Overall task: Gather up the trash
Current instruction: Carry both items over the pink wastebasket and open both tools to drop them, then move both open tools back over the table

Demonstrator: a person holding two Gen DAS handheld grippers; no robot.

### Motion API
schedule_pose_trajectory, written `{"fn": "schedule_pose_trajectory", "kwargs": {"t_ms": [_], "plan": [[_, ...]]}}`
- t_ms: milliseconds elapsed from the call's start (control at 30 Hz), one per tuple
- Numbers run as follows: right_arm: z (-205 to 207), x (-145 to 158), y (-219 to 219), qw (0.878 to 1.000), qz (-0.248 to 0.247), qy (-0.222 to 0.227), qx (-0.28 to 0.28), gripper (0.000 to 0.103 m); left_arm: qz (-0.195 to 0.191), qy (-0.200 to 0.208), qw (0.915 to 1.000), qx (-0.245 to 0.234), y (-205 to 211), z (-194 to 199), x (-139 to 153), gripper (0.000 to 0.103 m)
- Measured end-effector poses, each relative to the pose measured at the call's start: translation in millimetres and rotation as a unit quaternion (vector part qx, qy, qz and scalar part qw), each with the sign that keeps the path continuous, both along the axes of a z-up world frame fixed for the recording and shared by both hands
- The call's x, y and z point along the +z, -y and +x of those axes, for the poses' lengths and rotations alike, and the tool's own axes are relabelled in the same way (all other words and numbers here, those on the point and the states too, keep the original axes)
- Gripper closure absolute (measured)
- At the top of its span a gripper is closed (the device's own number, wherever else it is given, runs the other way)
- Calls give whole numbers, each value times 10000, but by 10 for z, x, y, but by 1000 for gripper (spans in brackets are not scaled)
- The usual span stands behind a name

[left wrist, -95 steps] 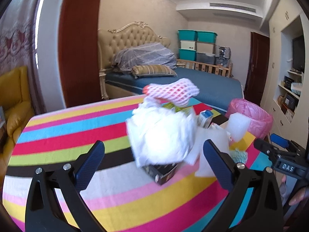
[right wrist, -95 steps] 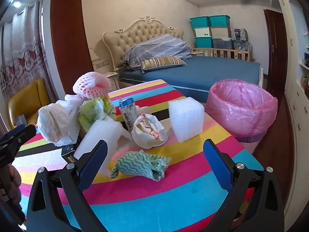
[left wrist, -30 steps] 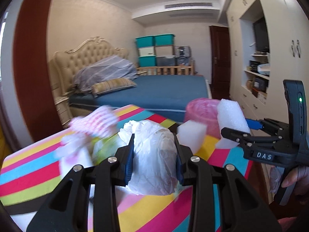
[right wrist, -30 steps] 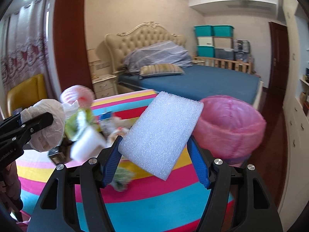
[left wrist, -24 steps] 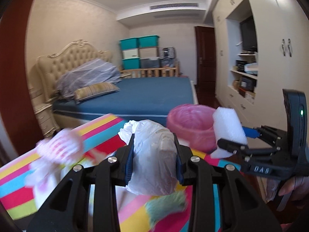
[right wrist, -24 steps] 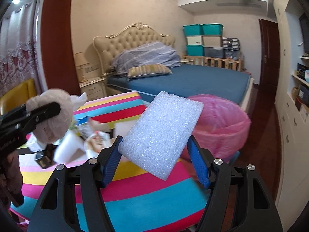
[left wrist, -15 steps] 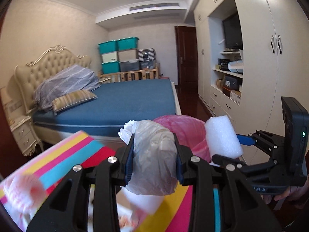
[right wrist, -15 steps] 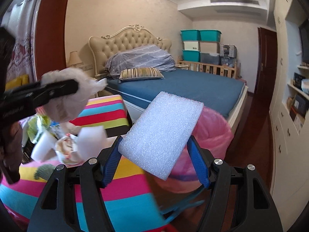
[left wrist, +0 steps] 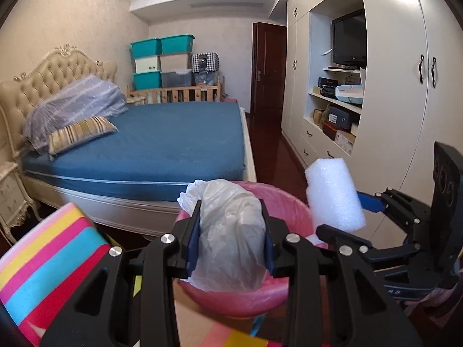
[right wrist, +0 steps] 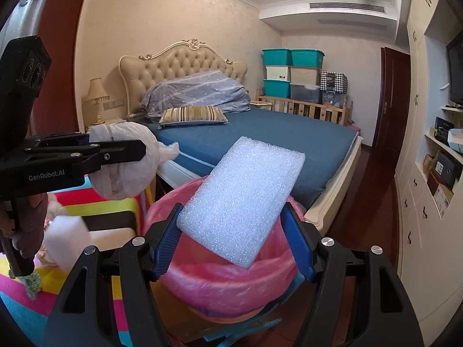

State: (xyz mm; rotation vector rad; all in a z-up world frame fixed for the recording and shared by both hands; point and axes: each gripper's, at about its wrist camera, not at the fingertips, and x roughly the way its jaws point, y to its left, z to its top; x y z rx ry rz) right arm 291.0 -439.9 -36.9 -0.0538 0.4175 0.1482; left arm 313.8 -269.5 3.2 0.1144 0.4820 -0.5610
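1. Bedroom floor lay between a blue bed (left wrist: 150, 144) and a white wardrobe wall (left wrist: 390, 86); a striped table (left wrist: 55, 254) edged the lower left of both views.
2. Between table and bed foot stood the pink-lined bin (right wrist: 228, 286), mouth open upward.
3. At the right gripper (right wrist: 231, 240), the jaws were clamped on a foam block (right wrist: 243, 202). The block's long axis ran up and away to the right, and its low corner sat over the bin's near rim.
4. At the left gripper (left wrist: 231, 243), the jaws were clamped on a crumpled plastic bag (left wrist: 231, 231), with the bin just ahead and below.
5. From the right wrist view, the bag (right wrist: 124, 162) hung above the table's edge, left of the bin, so the right gripper looked nearer the drop.
6. Judged from this, the foam needed only a release, while the bag wanted a short carry rightward first.
7. Open floor lay right of the bin; the two grippers were close together, so crowding was the risk.
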Motion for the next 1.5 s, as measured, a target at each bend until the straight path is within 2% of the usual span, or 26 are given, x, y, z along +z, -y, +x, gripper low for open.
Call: {"fn": "schedule_pose_trajectory", "kwargs": {"t_ms": [100, 167, 233, 367, 400, 567, 667, 900, 1300, 1500], "plan": [[148, -66, 91, 10000, 57, 1, -32, 36, -108, -72, 9999, -40, 80, 144, -6, 64], [246, -114, 147, 9999, 151, -34, 24, 27, -249, -137, 9996, -6, 62, 213, -8, 55], [334, -173, 178, 9997, 233, -49, 69, 18, -353, -136, 9992, 100, 29, 273, -8, 36], [389, -289, 279, 9992, 363, -165, -92, 18, -400, -137, 9989, 201, -18, 294, 19, 31], [359, -295, 293, 9989, 417, -160, -127, 18, -382, -112, 9990, 222, -36, 280, 25, 27], [68, -309, 312, 9982, 562, -122, -154, 18, -291, 95, 9980, 549, -269, 75, 78, 14], [-134, -274, 197, 9985, 505, -118, -164, 18, -403, 100, 9957, 833, -496, -92, 106, 4], [-531, -197, -145, 9985, 489, -237, -83, 18, -285, 119, 9902, 1365, -905, -490, 158, 5], [-1145, -219, -779, 9990, 222, -368, 110, 18, -434, -45, 9881, 1473, -1423, -1343, 26, 4], [-1183, -227, -1020, 9979, 217, -497, 351, 18, -376, -38, 9857, 1642, -1713, -1731, -69, 4]]}}
